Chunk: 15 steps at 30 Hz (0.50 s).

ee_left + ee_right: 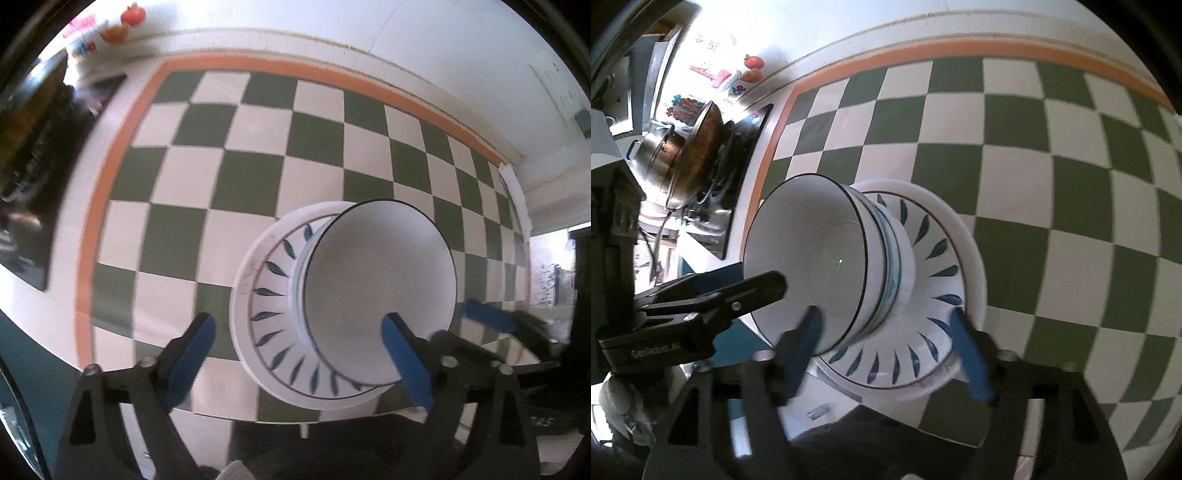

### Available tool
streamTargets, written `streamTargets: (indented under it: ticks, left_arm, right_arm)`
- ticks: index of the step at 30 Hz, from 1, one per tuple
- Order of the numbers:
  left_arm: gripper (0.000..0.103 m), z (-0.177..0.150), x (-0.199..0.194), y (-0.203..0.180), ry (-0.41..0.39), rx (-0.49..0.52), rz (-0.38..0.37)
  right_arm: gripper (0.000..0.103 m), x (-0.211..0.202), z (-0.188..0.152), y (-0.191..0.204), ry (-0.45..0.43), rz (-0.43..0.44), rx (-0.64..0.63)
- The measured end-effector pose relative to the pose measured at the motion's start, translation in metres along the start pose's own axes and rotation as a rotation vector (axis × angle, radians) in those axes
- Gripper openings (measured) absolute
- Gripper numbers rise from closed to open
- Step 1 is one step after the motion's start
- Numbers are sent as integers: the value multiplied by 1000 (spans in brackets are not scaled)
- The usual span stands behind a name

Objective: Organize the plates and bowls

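A stack stands on the checkered table: white plates with blue leaf marks (266,295) (934,266) at the bottom, bowls on top, the uppermost a white bowl with a dark rim (380,291) (812,258). My left gripper (299,354) is open, its right finger (406,365) in front of the top bowl's rim, its left finger beside the plates. My right gripper (886,354) is open in front of the stack, near the plate edge. The left gripper also shows in the right wrist view (713,291), reaching to the bowl's rim.
The green and white checkered tablecloth (240,177) (1052,166) has an orange border. Metal pots (683,151) stand on a stove to the left of the table. A white wall runs behind the table. The stack sits near the table's front edge.
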State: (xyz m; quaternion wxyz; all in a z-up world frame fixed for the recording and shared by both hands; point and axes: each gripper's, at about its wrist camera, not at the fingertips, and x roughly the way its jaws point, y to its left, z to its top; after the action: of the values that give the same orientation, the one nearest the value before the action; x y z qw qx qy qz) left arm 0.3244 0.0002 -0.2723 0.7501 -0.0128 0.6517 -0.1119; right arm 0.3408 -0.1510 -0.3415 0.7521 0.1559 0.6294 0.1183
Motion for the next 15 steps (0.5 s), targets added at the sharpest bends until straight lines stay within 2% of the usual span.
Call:
streamTargets:
  ticks: [2,7,11,15]
  left_arm:
    - [99,-4,-8,2,-45,6,21]
    - [103,-11,-32,7,-170,16,31]
    - [103,-16,-50,6,-235,37,27]
    - [103,-29,-73,7,-295,56,-17]
  right_arm:
    - [91,-11,-7,3,-33,-65,-2]
    - [96,-35,-23,12,-132,-197,-4]
    - [99,-54,-37,23,-208,-263,16]
    - [100,-76,-53,38,-295,-309,30]
